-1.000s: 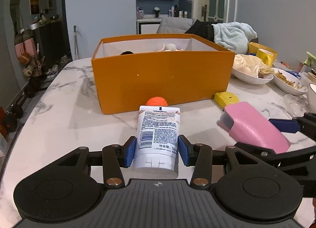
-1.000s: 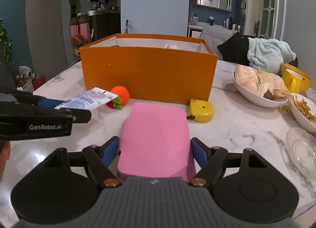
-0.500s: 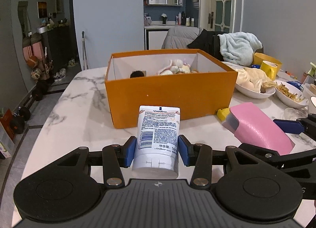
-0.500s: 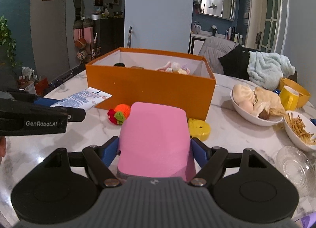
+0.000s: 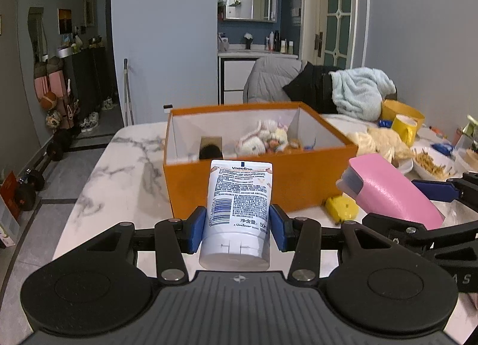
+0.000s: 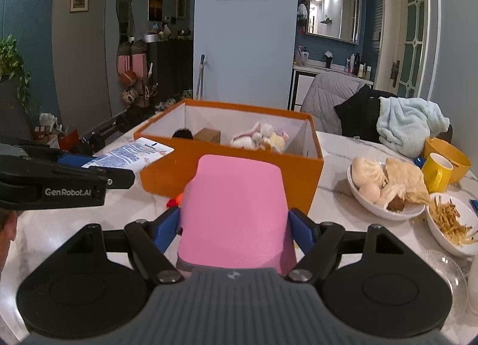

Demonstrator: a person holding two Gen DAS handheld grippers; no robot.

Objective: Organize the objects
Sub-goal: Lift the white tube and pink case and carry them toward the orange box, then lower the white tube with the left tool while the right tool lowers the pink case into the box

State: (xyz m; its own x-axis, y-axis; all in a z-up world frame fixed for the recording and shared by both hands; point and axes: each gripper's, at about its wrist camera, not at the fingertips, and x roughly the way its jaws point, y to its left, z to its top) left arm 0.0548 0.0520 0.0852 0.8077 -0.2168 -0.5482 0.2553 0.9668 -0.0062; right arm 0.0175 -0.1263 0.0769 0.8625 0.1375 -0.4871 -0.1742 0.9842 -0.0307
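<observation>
Vaseline tube (image 5: 239,204) clamped in left gripper (image 5: 238,227), cap toward camera, held above bench (image 5: 125,171) before orange box (image 5: 257,186). Pink case (image 6: 233,213) clamped in right gripper (image 6: 234,233), alongside. Both grippers angled downward toward box.
</observation>
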